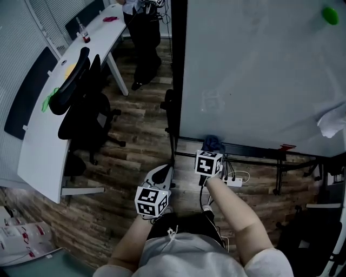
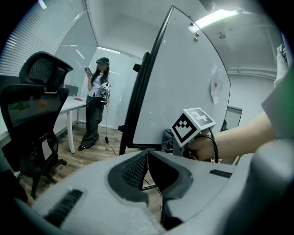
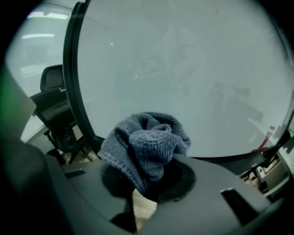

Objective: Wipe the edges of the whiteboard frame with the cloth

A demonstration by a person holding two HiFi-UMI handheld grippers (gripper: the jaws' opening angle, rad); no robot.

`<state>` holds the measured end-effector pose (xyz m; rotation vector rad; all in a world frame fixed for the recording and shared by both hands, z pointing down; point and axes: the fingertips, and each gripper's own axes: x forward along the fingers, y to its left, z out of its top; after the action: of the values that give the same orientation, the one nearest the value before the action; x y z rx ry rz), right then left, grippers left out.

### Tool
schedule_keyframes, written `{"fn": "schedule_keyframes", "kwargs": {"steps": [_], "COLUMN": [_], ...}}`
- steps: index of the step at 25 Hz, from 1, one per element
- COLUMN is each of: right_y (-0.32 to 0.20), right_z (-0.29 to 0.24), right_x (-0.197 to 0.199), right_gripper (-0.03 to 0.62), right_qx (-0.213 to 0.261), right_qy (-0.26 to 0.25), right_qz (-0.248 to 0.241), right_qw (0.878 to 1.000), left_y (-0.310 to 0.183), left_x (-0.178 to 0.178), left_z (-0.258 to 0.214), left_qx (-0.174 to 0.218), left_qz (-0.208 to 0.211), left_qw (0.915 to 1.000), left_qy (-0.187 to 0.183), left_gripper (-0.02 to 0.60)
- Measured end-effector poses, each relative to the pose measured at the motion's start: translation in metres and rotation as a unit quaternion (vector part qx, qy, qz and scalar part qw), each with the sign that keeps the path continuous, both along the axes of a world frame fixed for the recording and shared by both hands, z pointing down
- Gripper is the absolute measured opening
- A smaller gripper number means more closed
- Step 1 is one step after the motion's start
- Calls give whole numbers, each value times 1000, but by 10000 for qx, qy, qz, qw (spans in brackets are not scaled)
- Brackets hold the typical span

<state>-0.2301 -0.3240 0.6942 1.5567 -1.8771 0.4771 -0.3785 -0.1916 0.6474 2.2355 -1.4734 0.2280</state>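
The whiteboard stands upright in a black frame. My right gripper is shut on a bunched grey-blue knitted cloth, held at the frame's lower left corner. In the right gripper view the cloth fills the jaws, with the frame's left edge and bottom edge just behind it; I cannot tell whether cloth and frame touch. My left gripper hangs lower and to the left, away from the board. Its jaws are shut with nothing between them. The left gripper view also shows the right gripper's marker cube.
A black office chair and a curved white desk stand to the left. A person stands at the back by the desk. A power strip with cables lies on the wooden floor under the board. A green magnet sticks on the board's top right.
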Motion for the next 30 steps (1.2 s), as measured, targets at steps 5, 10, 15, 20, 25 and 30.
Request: {"fn": "schedule_keyframes", "kwargs": {"steps": [5,10,15,20,25,30], "right_y": [1,1,4,7,14,25], "right_z": [-3,-4,-1,0,-6,-13], "right_x": [-9,-48,-88,-121,-153,-157], "right_gripper": [69,69,69,69,69,69], "right_qx": [46,-15,-18,139,207,226], "right_qy": [39,-19,-199,-352,-433,-730], "right_qz": [72,-46,-279,-533,-763,-726], "right_qw": [10000,10000,9994,9979,9959,9944], "left_y": [2,3,10,21,33,33], "left_x": [-22,-31,-45,-70,-86,-88], "left_z": [6,7,7,17,26,26], "left_qx": [-49,-67,-26,-126,-230,-221], "left_qz": [24,128,138,-79,-202,-166], "left_qw": [10000,9998,9999,9999,9995,9995], "left_qy": [74,141,76,37,108,149], "left_gripper": [20,20,20,20,20,20]}}
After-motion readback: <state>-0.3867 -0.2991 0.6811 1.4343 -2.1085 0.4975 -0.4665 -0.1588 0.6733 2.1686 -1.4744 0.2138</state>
